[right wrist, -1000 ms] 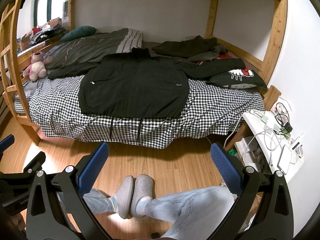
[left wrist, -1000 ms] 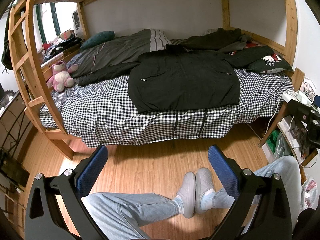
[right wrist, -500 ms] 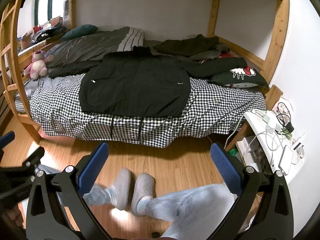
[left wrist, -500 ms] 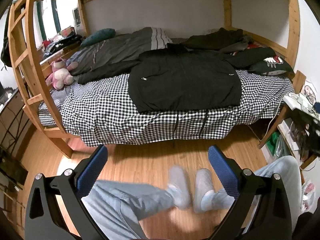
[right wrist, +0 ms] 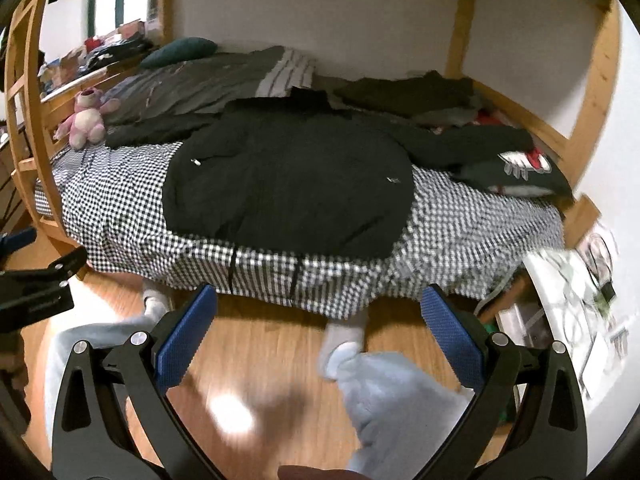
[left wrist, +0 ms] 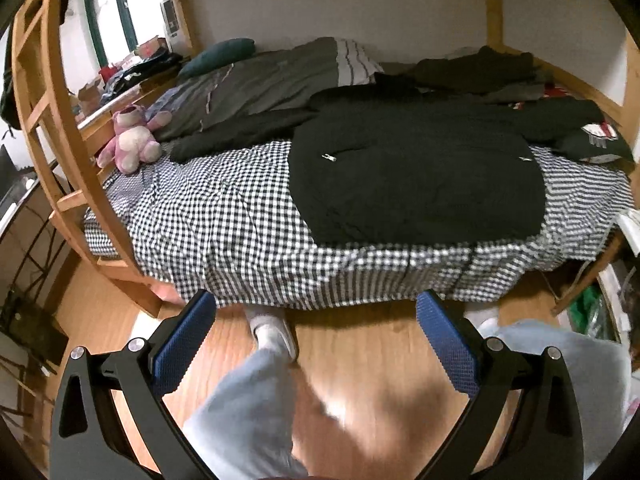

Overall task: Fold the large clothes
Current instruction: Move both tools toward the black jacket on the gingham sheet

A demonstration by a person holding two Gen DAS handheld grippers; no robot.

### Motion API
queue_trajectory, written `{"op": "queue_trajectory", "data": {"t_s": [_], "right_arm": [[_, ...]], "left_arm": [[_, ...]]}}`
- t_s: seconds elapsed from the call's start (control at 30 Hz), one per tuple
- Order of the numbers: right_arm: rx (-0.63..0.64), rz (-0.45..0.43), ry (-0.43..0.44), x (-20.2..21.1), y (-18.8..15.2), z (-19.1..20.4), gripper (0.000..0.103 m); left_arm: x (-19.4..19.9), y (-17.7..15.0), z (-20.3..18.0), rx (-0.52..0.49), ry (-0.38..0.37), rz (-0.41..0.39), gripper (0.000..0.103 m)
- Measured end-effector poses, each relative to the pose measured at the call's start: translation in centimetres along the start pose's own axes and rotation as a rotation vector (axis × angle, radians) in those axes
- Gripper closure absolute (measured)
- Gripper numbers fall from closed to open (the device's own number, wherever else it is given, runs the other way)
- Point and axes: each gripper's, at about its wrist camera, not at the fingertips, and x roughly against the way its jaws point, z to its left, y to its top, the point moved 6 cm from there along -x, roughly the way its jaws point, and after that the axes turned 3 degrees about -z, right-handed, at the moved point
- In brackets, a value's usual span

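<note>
A large black jacket (left wrist: 416, 176) lies spread flat, front up, on the checkered bed (left wrist: 224, 220), sleeves stretched to both sides; it also shows in the right wrist view (right wrist: 288, 184). My left gripper (left wrist: 316, 344) is open and empty, above the wooden floor in front of the bed edge. My right gripper (right wrist: 320, 336) is open and empty, also short of the bed. The left gripper's body shows at the left edge of the right wrist view (right wrist: 36, 288).
A pink plush toy (left wrist: 132, 140) sits at the bed's left. A grey duvet (left wrist: 260, 80) and dark clothes (left wrist: 480, 68) lie at the back. Wooden bunk posts (left wrist: 60, 160) frame the bed. A white side table with cables (right wrist: 576, 292) stands right. The person's legs (left wrist: 256, 392) are below.
The person has stood and stepped toward the bed; both grippers moved forward, closer to the bed edge. The feet have parted. Both grippers stayed open.
</note>
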Motion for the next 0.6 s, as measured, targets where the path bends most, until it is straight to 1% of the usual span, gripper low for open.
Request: {"op": "queue_trajectory", "data": {"t_s": [0.1,0.2,0.27,0.47,0.6], "right_arm": [[0.022,-0.007,0.033,-2.9,2.0,0.9,0.002],[0.027,-0.007,0.058,-7.1,4.5,1.4,0.002],[0.023,-0.007,0.058,-9.2,5.6,1.7,0.002],[0.044,0.027,0.062,-16.8,8.8,3.0,0.002],[0.06,0.03,0.054,-20.5,10.8,3.9,0.002]], "left_arm": [[-3.7,2.1,0.5,0.007,0.005,0.015,0.004],[-7.2,3.7,0.8,-0.002,0.029,0.035,0.004],[-10.0,4.8,0.9,-0.001,0.036,0.058,0.004],[-15.6,7.4,2.1,0.003,0.067,0.089,0.004],[-19.8,9.5,3.4,0.03,0.076,0.109,0.004]]}}
